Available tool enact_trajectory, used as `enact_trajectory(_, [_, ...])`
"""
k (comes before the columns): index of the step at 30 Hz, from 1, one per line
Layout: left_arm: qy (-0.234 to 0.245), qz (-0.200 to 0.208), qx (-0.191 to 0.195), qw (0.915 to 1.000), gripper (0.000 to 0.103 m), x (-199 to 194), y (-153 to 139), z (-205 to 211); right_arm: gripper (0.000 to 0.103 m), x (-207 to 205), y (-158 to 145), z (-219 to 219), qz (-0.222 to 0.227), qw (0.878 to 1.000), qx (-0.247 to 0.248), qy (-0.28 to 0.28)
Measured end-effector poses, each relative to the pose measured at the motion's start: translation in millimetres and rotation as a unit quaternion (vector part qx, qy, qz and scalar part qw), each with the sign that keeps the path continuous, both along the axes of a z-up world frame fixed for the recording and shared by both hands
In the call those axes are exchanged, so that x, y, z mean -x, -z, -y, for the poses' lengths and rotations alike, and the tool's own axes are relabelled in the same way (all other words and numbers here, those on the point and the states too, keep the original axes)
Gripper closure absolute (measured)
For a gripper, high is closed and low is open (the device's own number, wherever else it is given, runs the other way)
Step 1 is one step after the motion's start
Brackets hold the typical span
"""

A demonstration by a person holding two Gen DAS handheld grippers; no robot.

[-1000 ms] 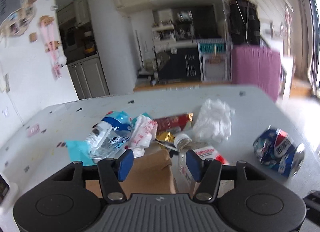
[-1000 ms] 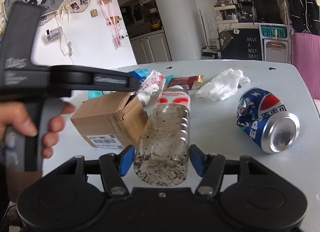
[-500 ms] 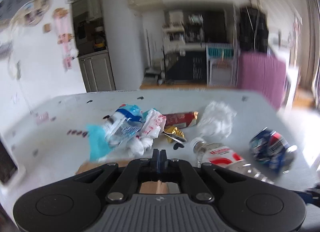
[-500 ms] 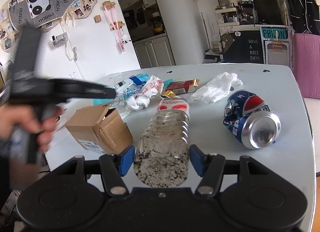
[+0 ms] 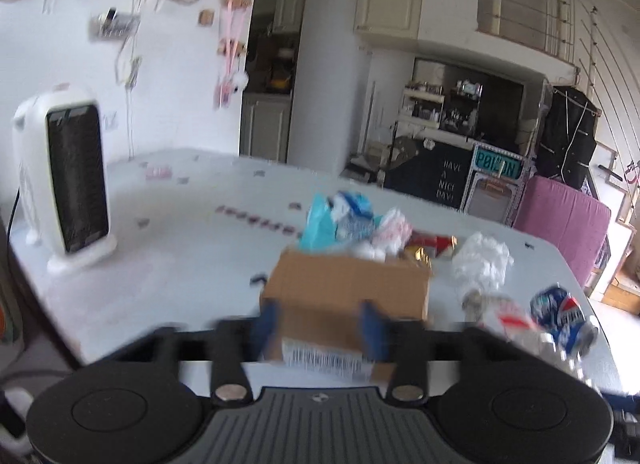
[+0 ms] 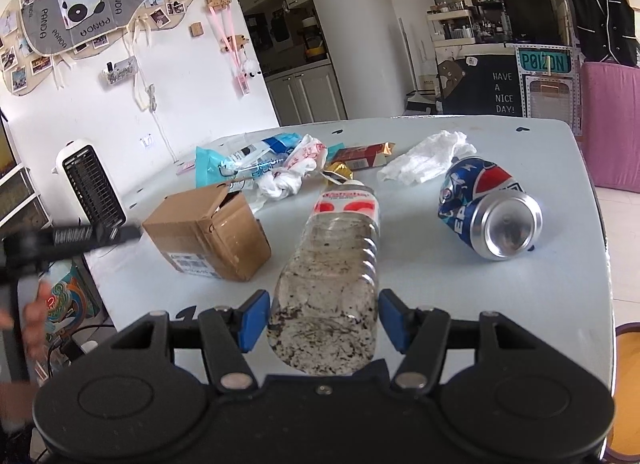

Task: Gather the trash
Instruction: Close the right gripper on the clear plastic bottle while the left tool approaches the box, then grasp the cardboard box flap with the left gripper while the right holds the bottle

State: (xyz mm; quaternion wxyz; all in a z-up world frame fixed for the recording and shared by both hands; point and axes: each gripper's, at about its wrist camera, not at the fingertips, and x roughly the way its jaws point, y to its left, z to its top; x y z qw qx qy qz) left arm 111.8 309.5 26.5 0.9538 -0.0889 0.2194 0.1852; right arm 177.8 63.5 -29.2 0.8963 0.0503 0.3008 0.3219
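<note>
My right gripper (image 6: 322, 322) is shut on a clear plastic bottle (image 6: 336, 264) with a red and white label, which lies lengthwise on the grey table (image 6: 440, 284), base toward me. In the left wrist view my left gripper (image 5: 320, 324) is blurred, its jaws opening, and the near face of a cardboard box (image 5: 348, 288) shows between the fingers without being pressed. The box (image 6: 208, 236) sits left of the bottle. A crushed blue can (image 6: 488, 208) lies to the right. Behind are white tissue (image 6: 432, 156), a red packet (image 6: 360, 154) and crumpled bags (image 6: 280, 168).
A white heater (image 5: 64, 180) stands at the table's left edge. A hand (image 6: 32, 324) holds the left gripper's handle at the far left of the right wrist view. A pink cushion (image 5: 560, 220) stands beyond the table's far right corner.
The left gripper snapped shut, then opened again while swinging left and back, so the box now faces it. The right gripper drew back a little with the bottle.
</note>
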Motion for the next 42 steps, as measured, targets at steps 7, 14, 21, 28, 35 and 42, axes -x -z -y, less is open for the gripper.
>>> enact_trajectory(7, [0.010,-0.021,0.039,0.9989,0.011,-56.4,-5.2,-43.8,0.042,-3.5,-7.0,1.9,0.003,1.000,-0.007,-0.007])
enact_trajectory(14, [0.072,-0.060,0.130,0.9871,0.028,-92.1,17.0,-78.9,0.042,-24.7,-8.0,-6.5,-0.010,0.999,-0.025,-0.026])
enact_trajectory(21, [0.220,-0.025,0.092,0.9708,0.033,-59.2,31.9,-47.2,0.043,-37.7,-9.6,0.7,-0.008,0.999,-0.021,-0.042])
enact_trajectory(28, [0.219,-0.004,0.101,0.9705,0.010,-24.4,39.6,-28.1,0.044,-27.9,4.0,4.4,-0.023,0.998,0.002,-0.050])
enact_trajectory(35, [0.131,0.010,0.127,0.9832,0.010,17.4,13.4,-31.9,0.044,-20.1,9.5,-5.6,-0.018,0.998,0.010,-0.066])
enact_trajectory(42, [0.062,-0.054,0.151,0.9851,0.011,40.9,30.7,-30.1,0.044,-25.0,7.3,-17.6,-0.013,0.996,-0.005,-0.092])
